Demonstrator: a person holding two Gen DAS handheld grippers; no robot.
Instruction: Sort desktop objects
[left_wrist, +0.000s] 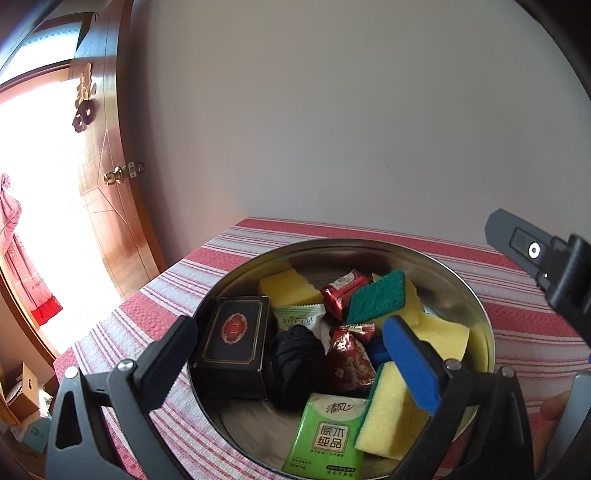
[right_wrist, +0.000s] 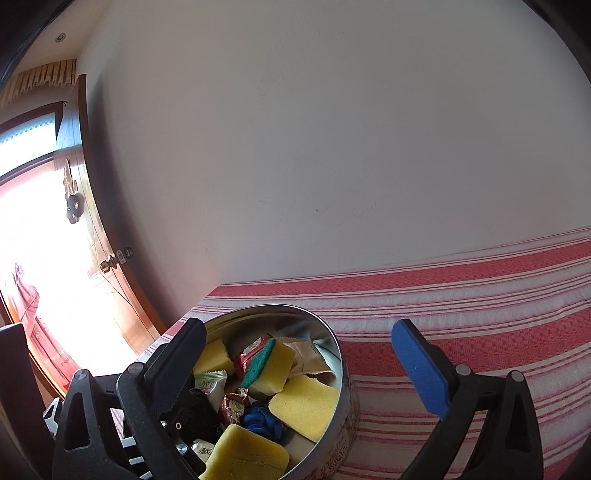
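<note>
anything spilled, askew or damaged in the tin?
Nothing spilled: everything sits inside the round tin, jumbled. One yellow sponge leans on edge against the wall near the green tissue pack. No visible damage.

A table (left_wrist: 155, 306) is covered by a cloth (right_wrist: 480, 291) striped in red and white, which is spread across the whole visible top. Its far edge is set against a pale wall. A round metal tin (left_wrist: 476, 314) is stood directly on the cloth, near the table's left edge and the far left corner. The stretch of cloth to the right of the tin (right_wrist: 343, 402) is seen in the right wrist view
</note>
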